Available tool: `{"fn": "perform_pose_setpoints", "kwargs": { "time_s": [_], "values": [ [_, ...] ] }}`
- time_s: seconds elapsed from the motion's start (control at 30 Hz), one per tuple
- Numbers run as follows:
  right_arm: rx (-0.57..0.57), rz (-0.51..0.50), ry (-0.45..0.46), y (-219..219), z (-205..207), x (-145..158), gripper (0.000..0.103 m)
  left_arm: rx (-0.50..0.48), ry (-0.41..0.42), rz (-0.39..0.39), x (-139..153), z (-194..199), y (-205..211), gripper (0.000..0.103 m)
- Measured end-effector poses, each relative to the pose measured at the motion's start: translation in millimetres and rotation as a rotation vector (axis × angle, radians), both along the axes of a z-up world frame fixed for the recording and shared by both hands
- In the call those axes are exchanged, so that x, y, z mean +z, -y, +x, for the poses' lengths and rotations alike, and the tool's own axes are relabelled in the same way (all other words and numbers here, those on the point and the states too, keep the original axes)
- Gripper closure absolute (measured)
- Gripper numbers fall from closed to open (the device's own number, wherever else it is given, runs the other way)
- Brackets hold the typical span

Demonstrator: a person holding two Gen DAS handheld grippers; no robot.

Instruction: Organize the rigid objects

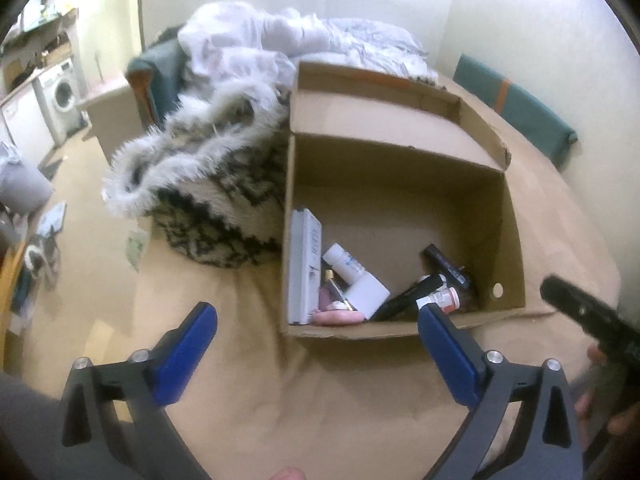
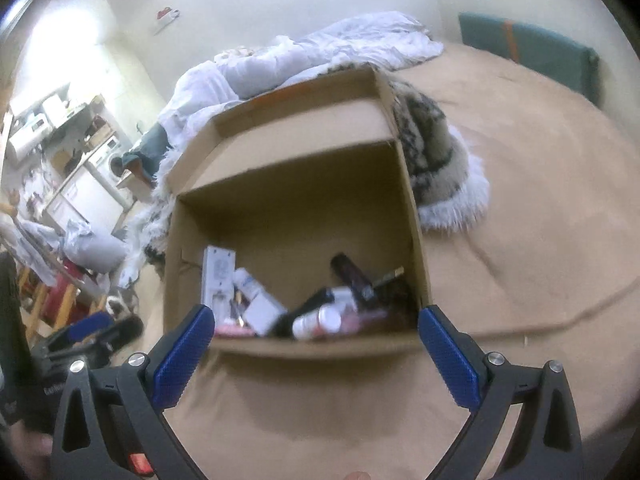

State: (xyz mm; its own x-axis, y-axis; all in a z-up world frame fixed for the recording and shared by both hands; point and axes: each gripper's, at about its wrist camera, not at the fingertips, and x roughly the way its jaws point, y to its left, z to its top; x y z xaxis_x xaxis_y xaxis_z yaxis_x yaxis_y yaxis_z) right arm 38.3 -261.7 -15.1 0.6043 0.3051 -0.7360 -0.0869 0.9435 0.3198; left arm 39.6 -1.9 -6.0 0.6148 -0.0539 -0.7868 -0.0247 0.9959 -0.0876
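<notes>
An open cardboard box (image 1: pixel 400 184) stands on the tan bed cover, also in the right wrist view (image 2: pixel 292 208). Inside lie several rigid items: a white remote (image 1: pixel 305 264) along the left wall, a white bottle (image 1: pixel 346 264), a white box (image 1: pixel 368 294), a black tube (image 1: pixel 408 296), a pill bottle (image 1: pixel 446 299) and a dark cylinder (image 1: pixel 446 266). My left gripper (image 1: pixel 316 314) is open and empty, just short of the box's near wall. My right gripper (image 2: pixel 316 318) is open and empty at the box's near rim. The right gripper's body (image 1: pixel 592 316) shows at the right edge.
A fluffy black-and-white throw (image 1: pixel 212 184) lies against the box's left side. A white duvet (image 1: pixel 288 40) is heaped behind. A teal headboard (image 1: pixel 516 100) is at the far right. A washing machine (image 1: pixel 60 92) and floor clutter lie to the left.
</notes>
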Motion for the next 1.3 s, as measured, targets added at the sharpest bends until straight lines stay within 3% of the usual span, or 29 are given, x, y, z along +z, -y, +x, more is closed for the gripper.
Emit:
{"fn": "perform_pose_setpoints", "kwargs": {
  "time_s": [0.1, 0.43, 0.7, 1.3],
  "values": [
    [-0.031, 0.010, -0.012, 2, -16, -5, 0.000, -0.015, 0.041, 0.025, 9, -14, 1, 0.003],
    [-0.069, -0.102, 0.034, -13, -32, -8, 0.000, 0.008, 0.119, 0.068, 17, -26, -1, 0.003],
    [-0.075, -0.152, 0.040, -18, -25, -15, 0.000, 0.018, 0.092, 0.047, 8, -18, -1, 0.003],
    [-0.078, -0.151, 0.030, -17, -24, -17, 0.000, -0.005, 0.074, 0.056, 2, -20, 5, 0.003]
  ]
}}
